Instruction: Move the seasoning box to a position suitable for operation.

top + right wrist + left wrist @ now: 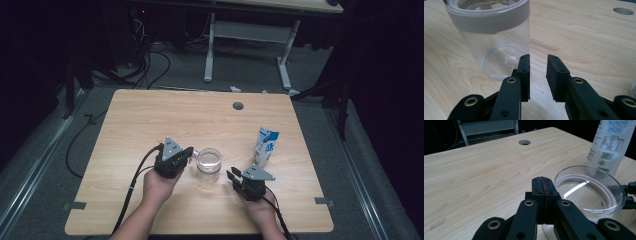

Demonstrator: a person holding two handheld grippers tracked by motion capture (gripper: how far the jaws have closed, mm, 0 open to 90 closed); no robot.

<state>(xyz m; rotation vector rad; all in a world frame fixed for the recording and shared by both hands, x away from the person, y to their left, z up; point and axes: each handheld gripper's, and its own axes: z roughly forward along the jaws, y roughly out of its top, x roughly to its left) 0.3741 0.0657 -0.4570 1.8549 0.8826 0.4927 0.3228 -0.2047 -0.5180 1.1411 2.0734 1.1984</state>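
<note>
Now a clear glass jar (208,164) stands upright near the front edge of the table (150,120), about at the middle of that edge, between the two hands. The left gripper (188,154) is just beside the jar on its left side; in the left gripper view its jaws are pressed together with nothing between them, and the rim of the jar (589,192) is next to the tips, not inside them. The right gripper (233,175) is near the jar on the other side, and its jaws stand apart with only bare wood in the gap. A white and blue carton (265,146) stands upright toward the right edge, a little behind the jar. The jar looks empty, so I think it is light, but it is stiff, smooth and probably fragile, and slippery for the black pads. I would take it at the wall below the thicker band of the rim, with a wide opening and gentle pressure, because it could tip or slide away easily.
</note>
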